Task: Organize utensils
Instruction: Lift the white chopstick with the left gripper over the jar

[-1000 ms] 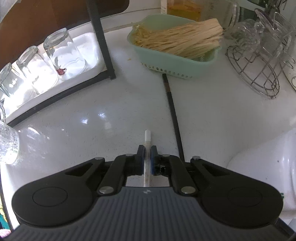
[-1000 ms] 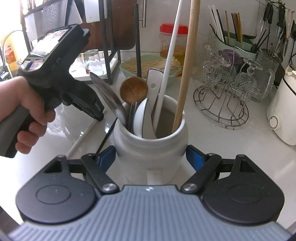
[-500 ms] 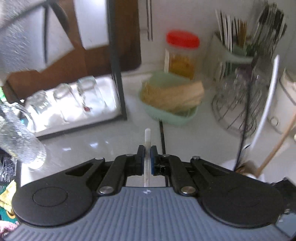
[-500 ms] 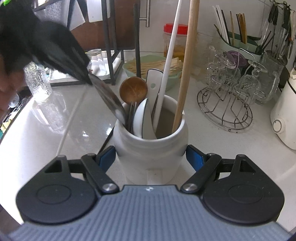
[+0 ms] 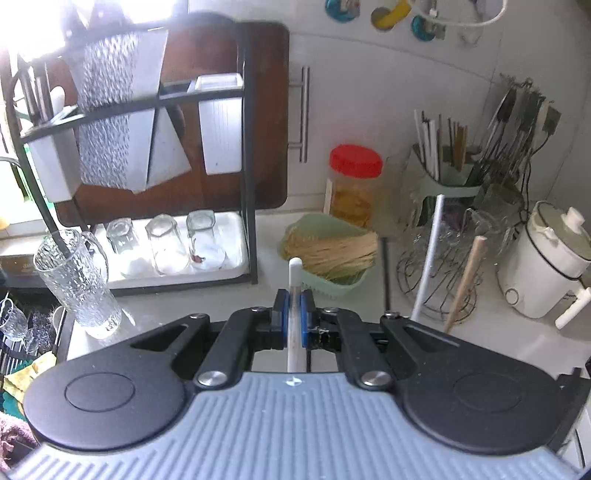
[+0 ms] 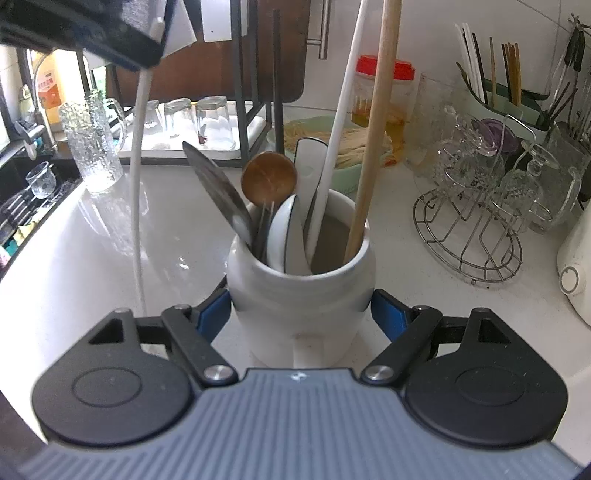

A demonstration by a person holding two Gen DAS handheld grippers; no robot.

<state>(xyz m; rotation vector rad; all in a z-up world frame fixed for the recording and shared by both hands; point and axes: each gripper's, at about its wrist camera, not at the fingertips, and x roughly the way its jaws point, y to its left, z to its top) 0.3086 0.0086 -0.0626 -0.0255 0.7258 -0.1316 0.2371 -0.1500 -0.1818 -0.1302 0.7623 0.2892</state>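
Since a second ago the left gripper (image 5: 293,310) has risen from low over the counter (image 6: 92,254), taking the white utensil (image 5: 294,295) clamped between its blue pads up with it. The right wrist view alone shows that utensil's long white shaft (image 6: 137,192) hanging below the left gripper (image 6: 155,31), left of the white crock (image 6: 301,295). The right gripper (image 6: 301,317) is closed around the crock, near the counter's front edge, which holds spoons and a wooden stick (image 6: 373,140). Only the left wrist view shows the white cooker (image 5: 546,266) at the counter's right end.

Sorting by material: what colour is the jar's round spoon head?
Brown, wooden-looking spoon head; right wrist view shows it best.
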